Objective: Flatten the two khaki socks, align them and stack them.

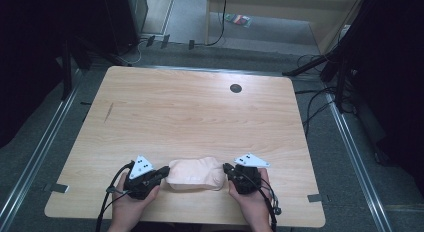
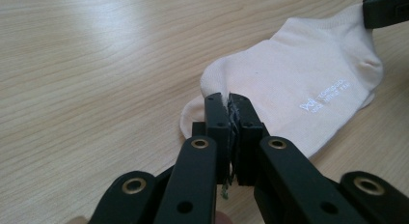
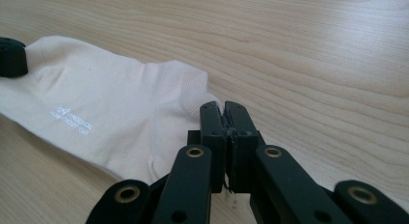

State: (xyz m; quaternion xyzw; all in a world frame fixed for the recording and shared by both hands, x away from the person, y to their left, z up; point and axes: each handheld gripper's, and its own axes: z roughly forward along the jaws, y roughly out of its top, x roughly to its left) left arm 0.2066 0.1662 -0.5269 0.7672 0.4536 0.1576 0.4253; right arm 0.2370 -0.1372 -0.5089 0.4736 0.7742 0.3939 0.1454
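one cream sock (image 1: 195, 174) lies between two grippers' closed jaws.

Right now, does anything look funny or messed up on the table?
Nothing stands out. The sock lies flat and whole on the table, with the left gripper and right gripper at its two ends, jaws shut.

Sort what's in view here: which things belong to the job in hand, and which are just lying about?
In the job:
sock, cream, lying on the table
left gripper, jaws together at one end
right gripper, jaws together at the other end

Lying about:
dark round disc on the far tabletop
cables on the floor
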